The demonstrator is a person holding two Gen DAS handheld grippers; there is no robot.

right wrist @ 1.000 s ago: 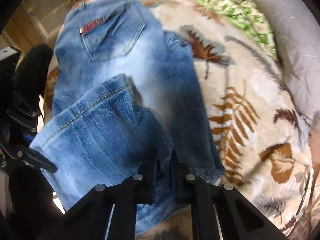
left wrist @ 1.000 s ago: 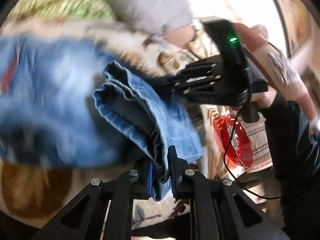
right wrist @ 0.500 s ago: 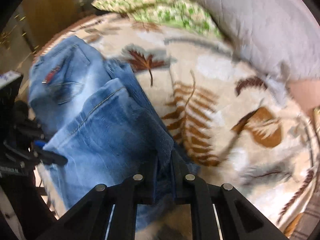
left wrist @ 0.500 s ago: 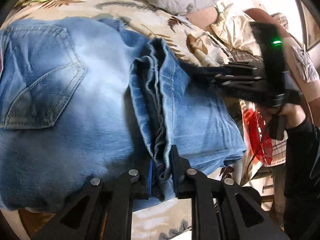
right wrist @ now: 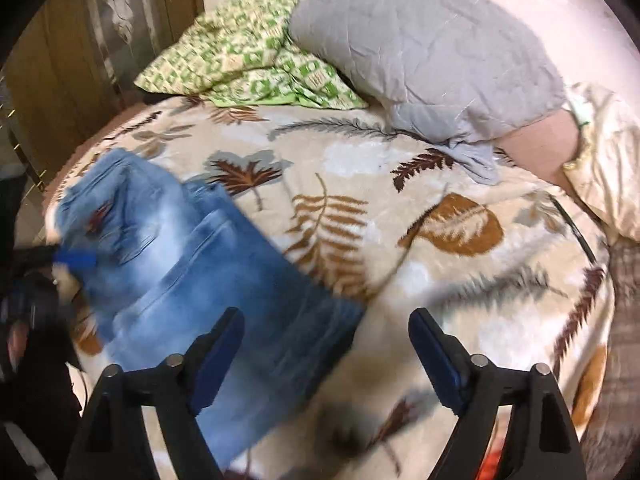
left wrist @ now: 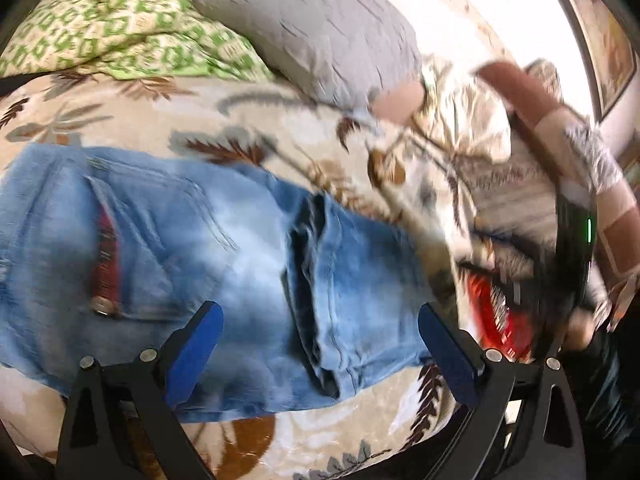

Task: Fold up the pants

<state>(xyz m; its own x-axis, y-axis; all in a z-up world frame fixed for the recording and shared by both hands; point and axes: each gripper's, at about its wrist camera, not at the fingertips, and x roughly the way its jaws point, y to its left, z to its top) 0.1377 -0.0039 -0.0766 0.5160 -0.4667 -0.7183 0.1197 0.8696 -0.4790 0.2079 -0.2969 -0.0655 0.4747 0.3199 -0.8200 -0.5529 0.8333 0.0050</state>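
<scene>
Both grippers, left [left wrist: 318,334] and right [right wrist: 326,342], hang wide open holding nothing, hovering near the jeans [left wrist: 224,276] lying folded on the leaf-print blanket [right wrist: 400,216], probably so the fold sits undisturbed.

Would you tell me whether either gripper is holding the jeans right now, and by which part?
Nothing is held: the left gripper and right gripper are both open, and the jeans lie folded on the blanket.

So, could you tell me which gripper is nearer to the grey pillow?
Probably right, though neither is close. The right gripper hangs over the blanket facing the grey pillow; the left gripper sits over the jeans.
</scene>
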